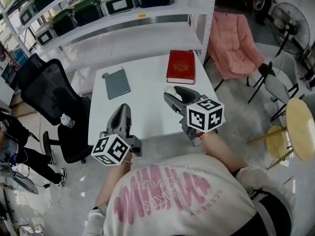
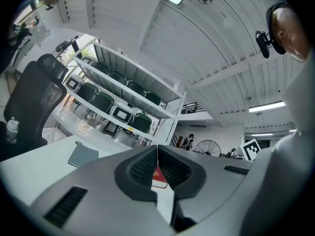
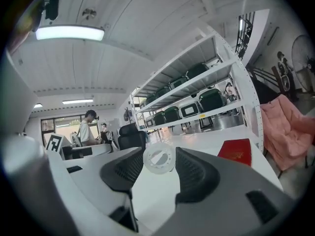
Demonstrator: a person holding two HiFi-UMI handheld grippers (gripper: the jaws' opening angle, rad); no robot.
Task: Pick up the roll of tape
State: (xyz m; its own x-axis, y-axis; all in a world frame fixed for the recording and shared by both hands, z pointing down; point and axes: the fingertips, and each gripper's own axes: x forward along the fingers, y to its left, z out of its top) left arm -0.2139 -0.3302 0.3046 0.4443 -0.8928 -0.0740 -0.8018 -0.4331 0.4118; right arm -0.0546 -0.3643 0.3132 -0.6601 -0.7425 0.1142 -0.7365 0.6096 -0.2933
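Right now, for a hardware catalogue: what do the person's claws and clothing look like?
The left claw and right claw are grey, with dark ribbed pads; each carries a white cube bearing black square markers. The T-shirt is white, printed pink.

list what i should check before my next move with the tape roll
1. Roll of tape is between the right gripper jaws: ok, both pads press on its rim.
2. Grip depth: not ok, the roll sits out at the pad tips.
3. Roll clear of the table: cannot tell from these views.
4. Left gripper out of the way: ok, its jaws are together with nothing between them, and it is off to the side.
5. Red book and grey notebook apart from the roll: ok, both lie flat further back on the table.
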